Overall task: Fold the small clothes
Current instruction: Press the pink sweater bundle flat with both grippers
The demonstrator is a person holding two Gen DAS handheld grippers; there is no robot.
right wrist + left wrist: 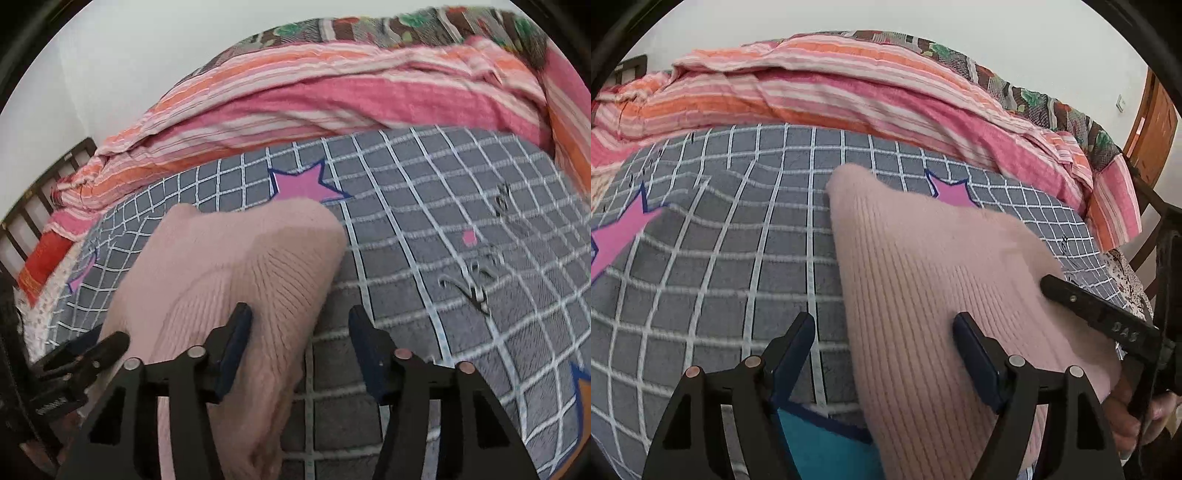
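Both your grippers, left point(884, 332) and right point(301, 325), hang open over the pink knit point(923, 280) lying between them on the bed point(720, 258); next, pinch an edge to fold

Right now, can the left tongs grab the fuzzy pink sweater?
Probably yes. The left tongs stand open right over the pink sweater's edge, one finger above the knit, one above the grey checked blanket. Nothing blocks them.

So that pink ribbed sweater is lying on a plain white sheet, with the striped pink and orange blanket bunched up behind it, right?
Not quite. The pink ribbed sweater lies on a grey sheet with a white grid and pink stars, as both wrist views show. The striped blanket is indeed bunched behind.
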